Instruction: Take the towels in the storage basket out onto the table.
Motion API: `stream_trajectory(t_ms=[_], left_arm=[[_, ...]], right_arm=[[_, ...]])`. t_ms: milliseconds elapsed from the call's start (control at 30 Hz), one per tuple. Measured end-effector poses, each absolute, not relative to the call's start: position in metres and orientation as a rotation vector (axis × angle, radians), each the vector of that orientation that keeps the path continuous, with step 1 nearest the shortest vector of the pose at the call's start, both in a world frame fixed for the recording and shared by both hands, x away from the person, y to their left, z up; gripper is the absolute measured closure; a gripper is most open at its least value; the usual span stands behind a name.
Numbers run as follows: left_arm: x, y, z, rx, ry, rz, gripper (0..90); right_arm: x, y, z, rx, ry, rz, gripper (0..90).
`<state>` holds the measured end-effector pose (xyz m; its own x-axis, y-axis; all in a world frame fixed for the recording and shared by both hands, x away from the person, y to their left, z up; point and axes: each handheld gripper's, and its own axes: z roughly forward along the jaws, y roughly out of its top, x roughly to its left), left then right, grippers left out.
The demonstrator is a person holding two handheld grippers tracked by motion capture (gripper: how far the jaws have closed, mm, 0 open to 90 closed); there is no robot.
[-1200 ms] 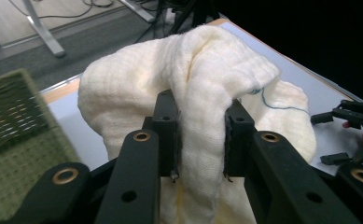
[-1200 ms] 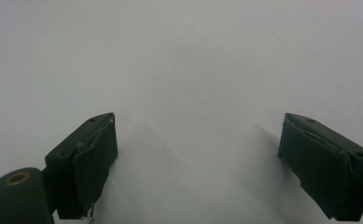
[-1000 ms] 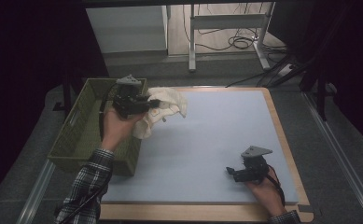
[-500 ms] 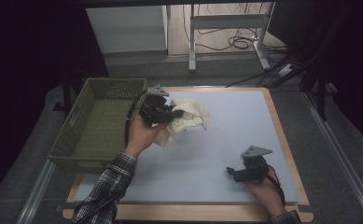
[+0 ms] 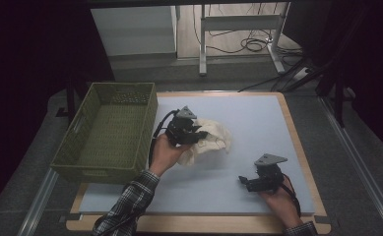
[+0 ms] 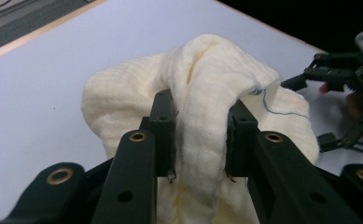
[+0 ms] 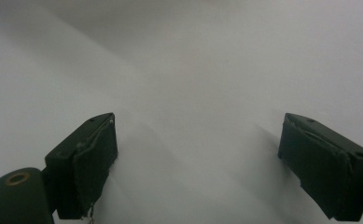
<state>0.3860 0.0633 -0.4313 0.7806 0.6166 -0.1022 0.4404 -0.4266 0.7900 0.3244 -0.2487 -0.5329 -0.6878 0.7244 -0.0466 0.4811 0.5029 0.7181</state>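
Observation:
A cream cloth (image 5: 212,138) hangs bunched from my left gripper (image 5: 199,135), just right of the green basket (image 5: 105,162). In the left gripper view the two black jaws pinch a thick fold of the cloth (image 6: 202,93), and my left gripper (image 6: 200,140) is shut on it. The cloth's lower folds rest on the blue mat (image 5: 258,123). My right gripper (image 5: 245,182) lies low on the mat near the front right. In the right gripper view its jaws stand wide apart over bare mat, so my right gripper (image 7: 198,163) is open with nothing between its fingers.
The woven green basket sits at the mat's left edge. A wooden border (image 5: 297,142) frames the mat. Grey floor, metal rails and a desk frame with cables (image 5: 248,44) lie beyond the table.
My left gripper has carried the cloth from above the basket's right rim rightward and down onto the mat. The right gripper has stayed put.

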Motion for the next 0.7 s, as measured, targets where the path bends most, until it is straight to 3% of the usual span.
stream_trajectory(t_ms=[400,700], left_arm=[[0.387,0.05,-0.486,2.167,0.81,0.257,68.2],[0.386,0.051,-0.523,2.181,0.861,0.185,59.2]], right_arm=[[0.325,-0.249,-0.533,1.004,2.41,0.99,11.9],[0.324,-0.249,-0.533,1.005,2.409,0.991,11.9]])
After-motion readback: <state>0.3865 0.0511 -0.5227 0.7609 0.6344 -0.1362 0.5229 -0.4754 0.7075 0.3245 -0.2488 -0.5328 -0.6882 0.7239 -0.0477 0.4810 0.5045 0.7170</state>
